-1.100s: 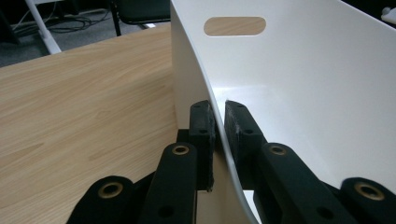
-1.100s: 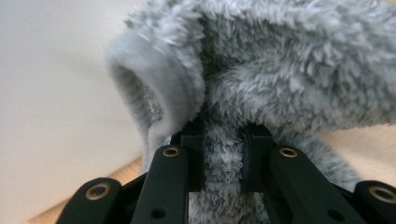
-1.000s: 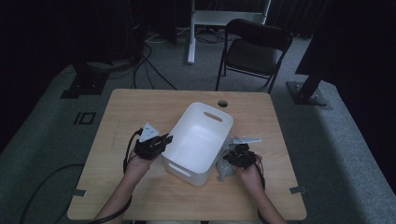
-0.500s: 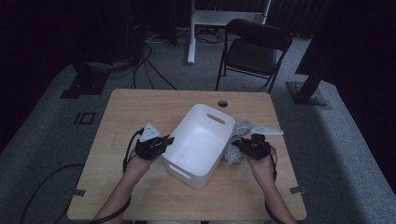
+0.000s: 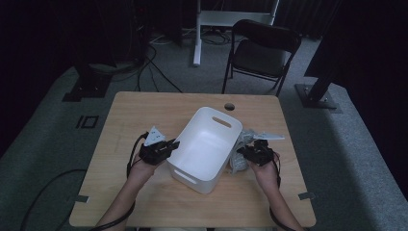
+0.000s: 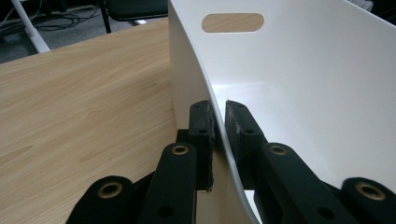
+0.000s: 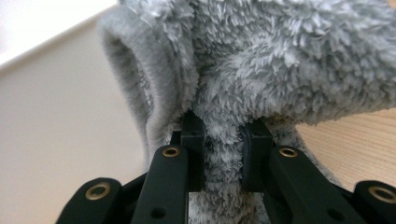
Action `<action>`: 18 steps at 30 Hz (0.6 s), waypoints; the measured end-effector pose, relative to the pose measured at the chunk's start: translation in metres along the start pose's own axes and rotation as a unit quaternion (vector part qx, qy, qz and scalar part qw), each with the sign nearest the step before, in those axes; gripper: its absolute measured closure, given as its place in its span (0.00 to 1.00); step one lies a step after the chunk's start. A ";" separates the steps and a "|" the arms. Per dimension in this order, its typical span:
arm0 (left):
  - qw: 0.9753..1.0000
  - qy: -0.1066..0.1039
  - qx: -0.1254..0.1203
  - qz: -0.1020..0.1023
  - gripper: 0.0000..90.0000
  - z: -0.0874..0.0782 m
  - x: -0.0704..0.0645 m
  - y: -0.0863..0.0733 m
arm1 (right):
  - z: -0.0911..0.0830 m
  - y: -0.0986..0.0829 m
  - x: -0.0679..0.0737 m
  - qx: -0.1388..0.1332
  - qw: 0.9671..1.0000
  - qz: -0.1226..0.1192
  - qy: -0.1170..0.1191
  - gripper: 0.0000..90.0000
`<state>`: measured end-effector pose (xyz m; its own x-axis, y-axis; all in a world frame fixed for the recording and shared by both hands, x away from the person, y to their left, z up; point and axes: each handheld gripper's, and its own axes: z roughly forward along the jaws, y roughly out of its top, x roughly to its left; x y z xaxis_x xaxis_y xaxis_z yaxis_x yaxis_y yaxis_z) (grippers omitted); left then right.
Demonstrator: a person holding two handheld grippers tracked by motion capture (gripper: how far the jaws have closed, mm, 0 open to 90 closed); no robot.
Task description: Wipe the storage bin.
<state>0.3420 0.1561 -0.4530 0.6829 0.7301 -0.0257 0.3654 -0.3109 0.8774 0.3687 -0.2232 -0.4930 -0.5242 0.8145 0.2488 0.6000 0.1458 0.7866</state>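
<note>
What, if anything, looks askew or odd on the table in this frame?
The white plastic bin sits skewed to the wooden table edges, its side wall pinched by the left gripper. The grey fluffy cloth is bunched beside the bin, clamped by the right gripper. Nothing looks spilled or damaged.

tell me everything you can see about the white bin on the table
The white plastic bin is a rounded rectangular tub with smooth glossy walls and an oval handle slot in each end wall. It is open-topped, with nothing visible inside, and sits askew on the light wooden table. The left gripper pinches its thin side wall between both fingers. A fluffy grey cloth, held by the right gripper, lies against its opposite side.
</note>
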 end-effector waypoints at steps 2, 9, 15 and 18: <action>1.000 0.000 -0.001 -0.002 0.90 0.000 0.000 0.000 | 0.002 -0.001 -0.002 0.005 1.000 0.002 0.000 0.84; 1.000 -0.003 -0.001 -0.005 0.90 0.000 0.001 0.000 | 0.011 -0.006 -0.008 0.017 1.000 0.019 0.006 0.84; 1.000 0.002 -0.001 -0.005 0.90 0.000 0.000 0.000 | 0.024 -0.013 -0.009 0.042 0.999 0.022 -0.009 0.84; 1.000 0.002 -0.006 -0.021 0.89 0.001 0.003 0.000 | 0.027 -0.015 -0.010 0.051 0.998 0.022 -0.012 0.84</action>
<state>0.3443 0.1575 -0.4540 0.6645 0.7449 -0.0596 0.3850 -0.2729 0.8816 0.3810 -0.2184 -0.5224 -0.4815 0.8346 0.2674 0.6812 0.1645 0.7133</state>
